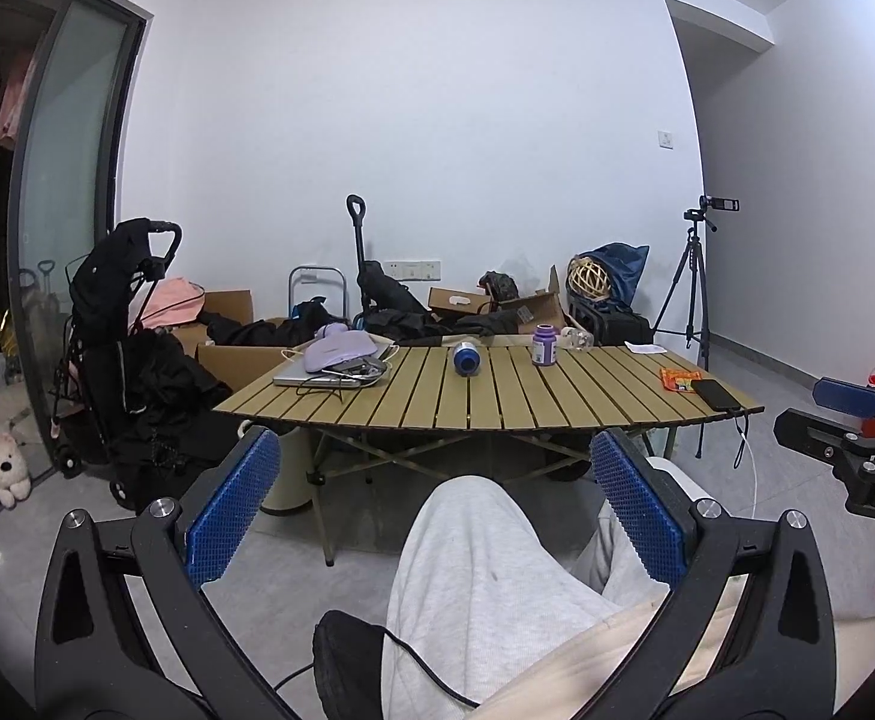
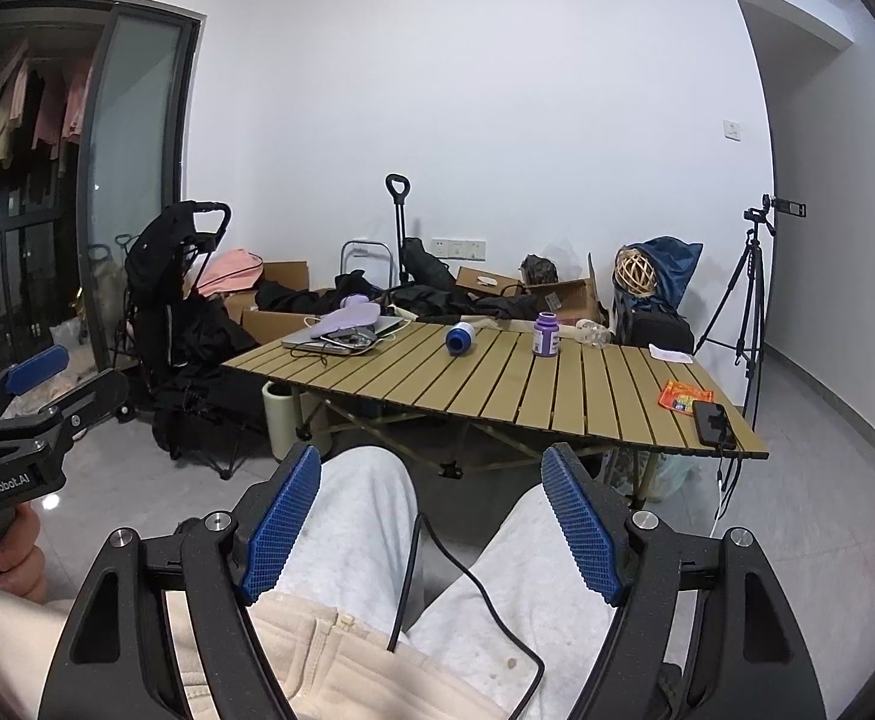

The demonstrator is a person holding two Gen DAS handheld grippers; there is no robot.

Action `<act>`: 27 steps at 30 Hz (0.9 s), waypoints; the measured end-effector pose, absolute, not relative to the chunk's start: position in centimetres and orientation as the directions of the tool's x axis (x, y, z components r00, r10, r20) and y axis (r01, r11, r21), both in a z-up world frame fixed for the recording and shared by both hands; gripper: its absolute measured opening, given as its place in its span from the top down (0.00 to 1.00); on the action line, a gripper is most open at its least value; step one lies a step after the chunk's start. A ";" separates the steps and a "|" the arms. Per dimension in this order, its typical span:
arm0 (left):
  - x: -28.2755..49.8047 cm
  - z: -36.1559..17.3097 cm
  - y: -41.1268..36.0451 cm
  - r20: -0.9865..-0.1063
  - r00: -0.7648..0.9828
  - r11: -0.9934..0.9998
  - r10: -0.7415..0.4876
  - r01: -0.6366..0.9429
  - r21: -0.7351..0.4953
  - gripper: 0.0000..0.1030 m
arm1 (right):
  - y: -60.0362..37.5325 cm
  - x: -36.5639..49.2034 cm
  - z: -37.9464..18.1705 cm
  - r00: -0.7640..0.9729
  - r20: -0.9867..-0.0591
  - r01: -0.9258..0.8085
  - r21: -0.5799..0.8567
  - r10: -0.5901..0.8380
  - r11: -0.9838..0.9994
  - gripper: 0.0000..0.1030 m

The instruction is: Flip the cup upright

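Observation:
A blue cup [image 1: 466, 357] lies on its side on the slatted wooden table [image 1: 497, 402], its round end facing me; it also shows in the right wrist view [image 2: 459, 338]. My left gripper [image 1: 437, 468] is open and empty, held low above a person's lap, well short of the table. My right gripper [image 2: 431, 480] is open and empty too, also above the lap. Each gripper appears at the edge of the other's view: the right gripper [image 1: 845, 420] and the left gripper [image 2: 47, 384].
A purple jar [image 1: 544, 347] stands right of the cup. A laptop with a lilac pouch and cables [image 1: 335, 363] lies at the table's left end. A phone [image 1: 716, 394] and an orange packet [image 1: 680, 378] lie at its right end. A stroller, boxes and a tripod [image 1: 692, 282] stand behind.

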State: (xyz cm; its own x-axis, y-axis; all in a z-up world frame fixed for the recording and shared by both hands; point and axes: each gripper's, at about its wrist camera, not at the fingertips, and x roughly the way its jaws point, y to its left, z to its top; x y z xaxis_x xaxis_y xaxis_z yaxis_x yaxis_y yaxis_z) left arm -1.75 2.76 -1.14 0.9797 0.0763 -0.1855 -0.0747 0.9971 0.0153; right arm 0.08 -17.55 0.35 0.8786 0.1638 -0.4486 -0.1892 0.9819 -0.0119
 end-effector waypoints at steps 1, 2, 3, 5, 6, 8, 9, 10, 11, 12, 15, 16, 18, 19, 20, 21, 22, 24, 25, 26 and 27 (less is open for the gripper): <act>-1.7 -1.1 2.8 -0.186 0.980 0.997 0.075 -0.073 0.015 0.00 | -17.5 0.1 0.3 0.878 -0.449 -0.189 -0.011 0.164 0.982 0.21; -1.8 -1.1 2.8 -0.187 0.980 0.997 0.073 -0.071 0.014 0.00 | -17.5 0.1 0.3 0.878 -0.451 -0.189 -0.012 0.163 0.982 0.21; -1.8 -1.1 2.8 -0.187 0.980 0.997 0.072 -0.071 0.014 0.00 | -17.5 0.1 0.4 0.878 -0.451 -0.189 -0.012 0.164 0.982 0.21; -1.8 -1.0 2.8 -0.187 0.980 0.997 0.073 -0.072 0.014 0.00 | -17.5 0.2 0.4 0.877 -0.451 -0.192 -0.011 0.167 0.981 0.21; -1.8 -1.0 2.8 -0.186 0.980 0.997 0.072 -0.071 0.014 0.00 | -17.5 0.2 0.4 0.877 -0.450 -0.193 -0.012 0.167 0.981 0.21; -1.8 -0.9 2.8 -0.185 0.980 0.997 0.073 -0.072 0.015 0.00 | -17.5 0.2 0.4 0.877 -0.450 -0.193 -0.012 0.167 0.981 0.21; -1.8 -0.9 2.9 -0.184 0.980 0.997 0.073 -0.071 0.015 0.00 | -17.5 0.2 0.4 0.877 -0.450 -0.192 -0.012 0.166 0.981 0.21; -1.8 -0.8 2.9 -0.183 0.980 0.997 0.073 -0.071 0.016 0.00 | -17.5 0.2 0.4 0.877 -0.450 -0.193 -0.012 0.167 0.981 0.21; -1.8 -0.7 2.9 -0.182 0.981 0.997 0.072 -0.071 0.017 0.00 | -17.5 0.2 0.4 0.877 -0.450 -0.193 -0.012 0.167 0.981 0.21; -1.8 -0.7 2.9 -0.182 0.980 0.997 0.074 -0.072 0.017 0.00 | -17.4 0.2 0.4 0.877 -0.450 -0.193 -0.012 0.167 0.981 0.21; -1.8 -0.6 3.0 -0.181 0.980 0.997 0.077 -0.075 0.019 0.00 | -17.5 0.2 0.4 0.876 -0.451 -0.197 -0.014 0.169 0.980 0.21; -1.8 -0.6 3.0 -0.181 0.980 0.997 0.077 -0.075 0.018 0.00 | -17.4 0.2 0.4 0.877 -0.451 -0.196 -0.014 0.169 0.981 0.21; -1.8 -0.6 3.1 -0.182 0.980 0.997 0.075 -0.073 0.019 0.00 | -17.4 0.2 0.4 0.877 -0.450 -0.196 -0.013 0.169 0.980 0.21; -1.8 -0.6 3.1 -0.181 0.980 0.997 0.076 -0.074 0.020 0.00 | -17.4 0.2 0.4 0.877 -0.450 -0.195 -0.013 0.169 0.981 0.21; -1.8 -0.6 3.1 -0.181 0.981 0.997 0.075 -0.073 0.019 0.00 | -17.5 0.2 0.4 0.877 -0.449 -0.195 -0.012 0.169 0.981 0.21; -1.8 -0.6 3.1 -0.180 0.981 0.997 0.075 -0.073 0.020 0.00 | -17.5 0.3 0.4 0.877 -0.449 -0.195 -0.011 0.169 0.981 0.21; -1.8 -0.6 3.0 -0.181 0.981 0.997 0.076 -0.074 0.020 0.00 | -17.5 0.3 0.4 0.876 -0.451 -0.196 -0.011 0.170 0.981 0.21; -1.8 -0.6 3.0 -0.181 0.981 0.997 0.076 -0.074 0.019 0.00 | -17.5 0.3 0.3 0.876 -0.452 -0.198 -0.013 0.171 0.980 0.21; -1.8 -0.6 2.9 -0.182 0.980 0.997 0.076 -0.074 0.019 0.00 | -17.5 0.3 0.3 0.875 -0.453 -0.199 -0.014 0.171 0.980 0.21; -1.8 -0.6 2.9 -0.183 0.980 0.997 0.075 -0.073 0.019 0.00 | -17.6 0.3 0.3 0.874 -0.454 -0.201 -0.014 0.172 0.980 0.21; -1.8 -0.6 3.0 -0.184 0.980 0.997 0.072 -0.070 0.017 0.00 | -17.6 0.3 0.4 0.874 -0.454 -0.202 -0.015 0.173 0.979 0.21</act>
